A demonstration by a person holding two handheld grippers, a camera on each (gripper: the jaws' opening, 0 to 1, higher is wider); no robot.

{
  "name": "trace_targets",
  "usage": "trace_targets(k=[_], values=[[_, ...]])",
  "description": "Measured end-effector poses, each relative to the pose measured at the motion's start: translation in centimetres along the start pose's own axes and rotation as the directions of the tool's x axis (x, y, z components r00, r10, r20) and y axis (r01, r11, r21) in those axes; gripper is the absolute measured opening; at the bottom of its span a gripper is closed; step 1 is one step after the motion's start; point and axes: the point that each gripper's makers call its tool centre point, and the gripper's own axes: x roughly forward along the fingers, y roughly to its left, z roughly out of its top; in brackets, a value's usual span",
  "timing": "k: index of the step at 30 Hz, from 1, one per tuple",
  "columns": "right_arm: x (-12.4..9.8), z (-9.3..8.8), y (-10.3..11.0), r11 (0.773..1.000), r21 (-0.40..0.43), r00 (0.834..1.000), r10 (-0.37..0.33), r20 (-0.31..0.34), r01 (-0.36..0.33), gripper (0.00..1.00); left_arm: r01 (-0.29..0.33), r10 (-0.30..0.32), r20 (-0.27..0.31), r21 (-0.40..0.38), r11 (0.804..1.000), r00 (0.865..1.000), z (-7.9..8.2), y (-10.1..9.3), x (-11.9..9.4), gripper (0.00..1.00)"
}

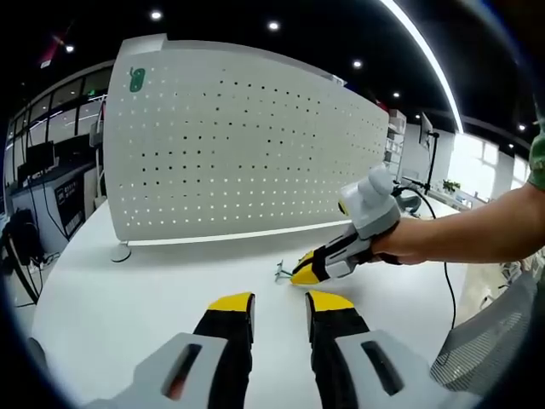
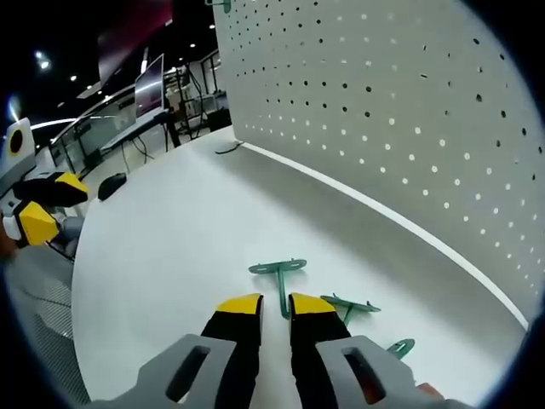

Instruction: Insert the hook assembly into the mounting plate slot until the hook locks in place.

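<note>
Open-plan office or lab: white desk [image 1: 128, 298], perforated divider panel [image 1: 238, 153], monitors [image 2: 149, 85] on neighbouring desks, recessed ceiling spotlights [image 1: 156, 14] seen.

The left gripper [image 1: 279, 307] has two black fingers with bright yellow tips [image 1: 232, 302]. Behind the tips sit light grey blocks, each with a dark slot in it. The right gripper [image 2: 265, 308] looks just the same. Seen from the left gripper view, the right gripper has a white and grey body. A green sleeve [image 1: 536, 158] shows behind it.
</note>
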Motion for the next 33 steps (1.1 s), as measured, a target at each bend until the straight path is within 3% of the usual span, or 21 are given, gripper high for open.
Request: trace_targets(k=[16, 33], values=[[-0.1, -0.4, 0.8, 1.000, 0.012, 1.000, 0.014, 0.000, -0.014, 0.02, 0.004, -0.004, -0.004, 0.000, 1.000, 1.000, -0.1, 0.0, 0.0, 0.24], [-0.4, -0.7, 2.9, 0.998, 0.041, 0.999, 0.046, 0.001, -0.046, 0.05, 0.008, -0.008, -0.001, 0.005, 1.000, 1.000, 0.0, -0.2, 0.0, 0.24]])
